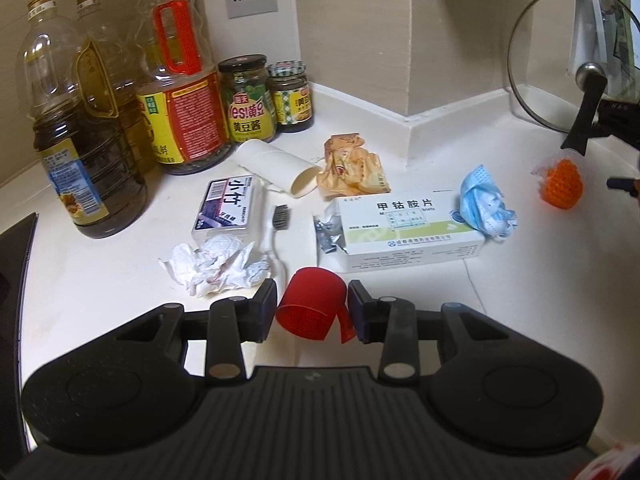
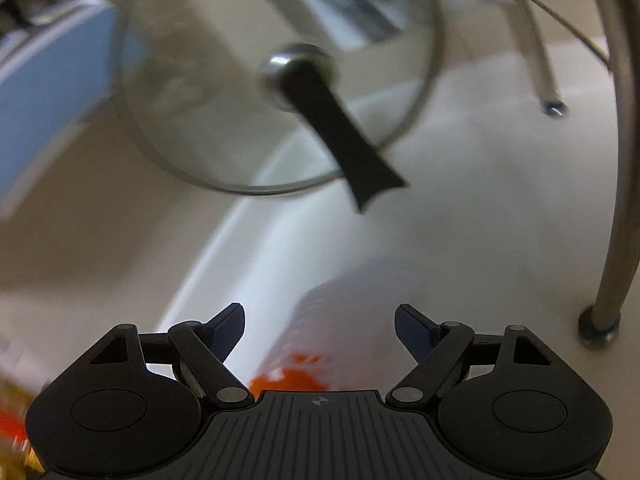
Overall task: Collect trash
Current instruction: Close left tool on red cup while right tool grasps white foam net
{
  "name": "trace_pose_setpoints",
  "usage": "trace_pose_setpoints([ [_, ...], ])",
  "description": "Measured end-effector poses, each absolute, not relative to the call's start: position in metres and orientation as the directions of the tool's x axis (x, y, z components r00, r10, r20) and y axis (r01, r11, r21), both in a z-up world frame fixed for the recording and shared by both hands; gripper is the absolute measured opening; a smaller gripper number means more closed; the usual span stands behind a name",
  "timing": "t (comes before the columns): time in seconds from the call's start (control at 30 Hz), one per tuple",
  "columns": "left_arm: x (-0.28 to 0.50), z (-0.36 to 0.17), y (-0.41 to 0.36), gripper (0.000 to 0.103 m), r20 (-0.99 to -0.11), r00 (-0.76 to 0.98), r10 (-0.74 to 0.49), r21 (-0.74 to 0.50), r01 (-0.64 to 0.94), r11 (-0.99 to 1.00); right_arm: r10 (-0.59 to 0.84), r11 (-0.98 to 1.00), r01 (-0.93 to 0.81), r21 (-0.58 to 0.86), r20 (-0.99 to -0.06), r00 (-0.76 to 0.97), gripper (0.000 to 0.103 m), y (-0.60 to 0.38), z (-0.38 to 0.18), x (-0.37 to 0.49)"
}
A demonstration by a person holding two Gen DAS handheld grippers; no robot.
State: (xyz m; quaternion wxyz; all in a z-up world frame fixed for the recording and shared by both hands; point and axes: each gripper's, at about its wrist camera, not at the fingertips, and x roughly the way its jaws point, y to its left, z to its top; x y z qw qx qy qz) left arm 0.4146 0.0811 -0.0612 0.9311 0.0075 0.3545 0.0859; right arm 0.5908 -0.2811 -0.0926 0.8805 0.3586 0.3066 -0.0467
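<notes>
My left gripper [image 1: 312, 305] is shut on a red plastic cap [image 1: 310, 310], held just above the white counter [image 1: 400, 148]. Beyond it lie a crumpled tissue [image 1: 216, 268], a toothbrush [image 1: 276, 232], a floss box [image 1: 228, 208], a cardboard tube [image 1: 276, 168], an orange wrapper [image 1: 352, 168], an opened medicine box [image 1: 404, 232] and a blue face mask [image 1: 484, 204]. An orange mesh ball in clear plastic [image 1: 560, 184] sits at the far right, with one of my right gripper's fingers [image 1: 620, 183] beside it. In the blurred right wrist view my right gripper [image 2: 320, 316] is open, with the orange ball [image 2: 296, 372] low between its fingers, untouched.
Oil bottles [image 1: 80, 140] and sauce jars [image 1: 248, 100] stand along the back left wall. A glass pot lid [image 1: 552, 68] [image 2: 224, 120] with a black handle leans in the right corner. Metal rack legs [image 2: 616, 200] stand at right. A black cooktop edge [image 1: 12, 264] is at left.
</notes>
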Motion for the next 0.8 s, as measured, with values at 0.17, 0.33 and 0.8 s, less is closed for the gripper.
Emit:
trace_pose_setpoints([
  [0.17,0.412,-0.058,0.085,0.036,-0.656,0.733,0.177,0.075,-0.170,0.983,0.141,0.637,0.414,0.650,-0.627,0.766,0.071,-0.294,-0.113,0.611],
  [0.33,0.412,-0.055,0.089,0.036,-0.654,0.735,0.177,0.073,-0.171,0.983,0.214,0.588,0.359,0.725,-0.567,0.795,0.014,-0.300,-0.119,0.612],
  [0.8,0.408,-0.047,0.091,0.036,-0.639,0.762,0.104,0.042,-0.101,0.994,0.282,0.727,0.058,0.684,-0.375,0.883,0.011,-0.275,-0.040,0.561],
])
